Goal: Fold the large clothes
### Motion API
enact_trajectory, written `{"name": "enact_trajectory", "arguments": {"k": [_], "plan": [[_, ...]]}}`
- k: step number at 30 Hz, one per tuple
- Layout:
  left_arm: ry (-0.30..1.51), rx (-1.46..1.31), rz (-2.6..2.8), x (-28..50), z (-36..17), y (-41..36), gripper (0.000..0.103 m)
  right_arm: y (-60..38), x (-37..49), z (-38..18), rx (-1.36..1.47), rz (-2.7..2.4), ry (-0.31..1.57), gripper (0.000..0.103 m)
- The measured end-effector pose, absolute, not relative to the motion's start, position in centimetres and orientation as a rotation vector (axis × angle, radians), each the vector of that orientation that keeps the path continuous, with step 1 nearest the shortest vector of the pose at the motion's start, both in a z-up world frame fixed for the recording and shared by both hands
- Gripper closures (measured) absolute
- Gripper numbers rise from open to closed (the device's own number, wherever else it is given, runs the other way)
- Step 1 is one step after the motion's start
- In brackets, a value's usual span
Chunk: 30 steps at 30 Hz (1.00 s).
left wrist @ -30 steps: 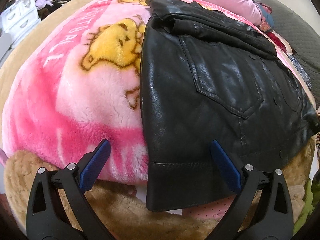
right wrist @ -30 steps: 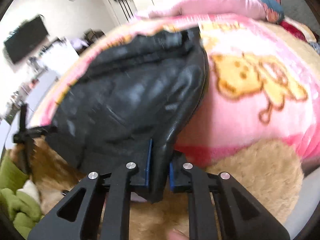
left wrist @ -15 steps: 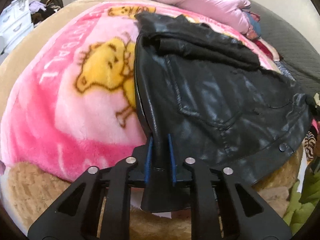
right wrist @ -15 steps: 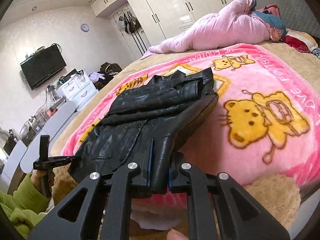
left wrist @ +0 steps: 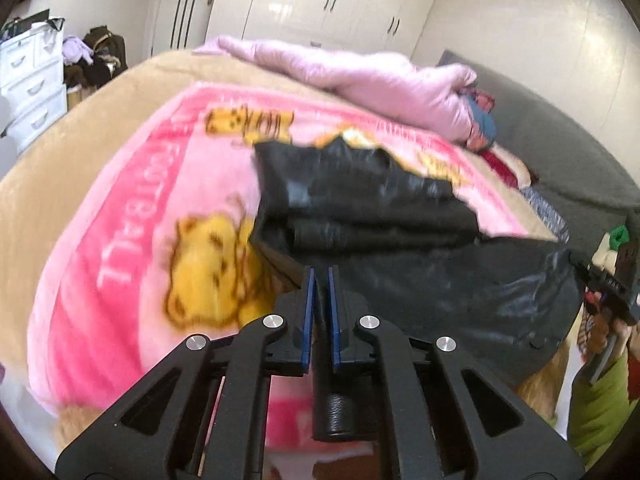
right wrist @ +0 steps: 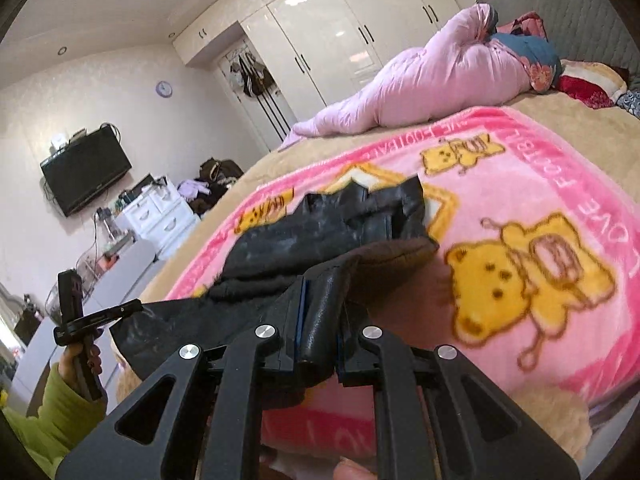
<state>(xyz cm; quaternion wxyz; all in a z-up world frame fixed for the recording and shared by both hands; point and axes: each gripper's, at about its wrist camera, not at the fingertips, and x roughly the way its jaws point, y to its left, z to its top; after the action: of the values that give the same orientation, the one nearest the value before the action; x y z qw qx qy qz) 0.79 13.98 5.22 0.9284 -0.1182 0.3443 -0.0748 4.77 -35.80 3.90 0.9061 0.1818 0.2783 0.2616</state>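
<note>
Both grippers are clamping the hem of the black leather jacket: the left gripper is pinching one corner between nearly closed blue fingers, and the right gripper is squeezing a thicker fold. Ahead of the fingers, the jacket's upper part is lying bunched on the pink bear blanket covering the bed.

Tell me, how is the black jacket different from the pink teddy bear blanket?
The black jacket looks smooth and shiny like leather; the pink blanket looks fluffy. The jacket is plain black, while the blanket has yellow bears and white letters. The blanket lies spread flat, but the jacket's near edge is lifted, pinched by the left gripper and the right gripper. Both are on the bed.
</note>
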Motion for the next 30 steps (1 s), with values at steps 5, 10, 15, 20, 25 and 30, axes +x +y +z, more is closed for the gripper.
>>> {"name": "enact_trajectory", "arguments": {"k": [5,10,15,20,25,30], "plan": [[0.606,-0.282,-0.142,2.6,8.6,14.9,0.103,-35.6,7.1,5.2,0.416,0.547,0.575,0.093],[0.619,-0.282,-0.140,4.5,9.4,15.1,0.103,-34.5,8.8,5.8,0.399,0.527,0.572,0.093],[0.735,-0.253,-0.121,3.0,5.7,14.7,0.054,-34.6,8.5,5.5,0.415,0.532,0.568,0.092],[0.903,-0.376,-0.159,0.7,-0.4,15.4,0.029,-35.0,8.0,4.8,0.432,0.529,0.570,0.092],[0.956,-0.607,-0.241,-1.7,-4.1,16.6,0.018,-35.2,7.9,4.6,0.437,0.522,0.567,0.092],[0.989,-0.634,-0.339,-1.2,-4.9,14.1,0.083,-35.1,8.1,4.7,0.448,0.519,0.561,0.092]]}}
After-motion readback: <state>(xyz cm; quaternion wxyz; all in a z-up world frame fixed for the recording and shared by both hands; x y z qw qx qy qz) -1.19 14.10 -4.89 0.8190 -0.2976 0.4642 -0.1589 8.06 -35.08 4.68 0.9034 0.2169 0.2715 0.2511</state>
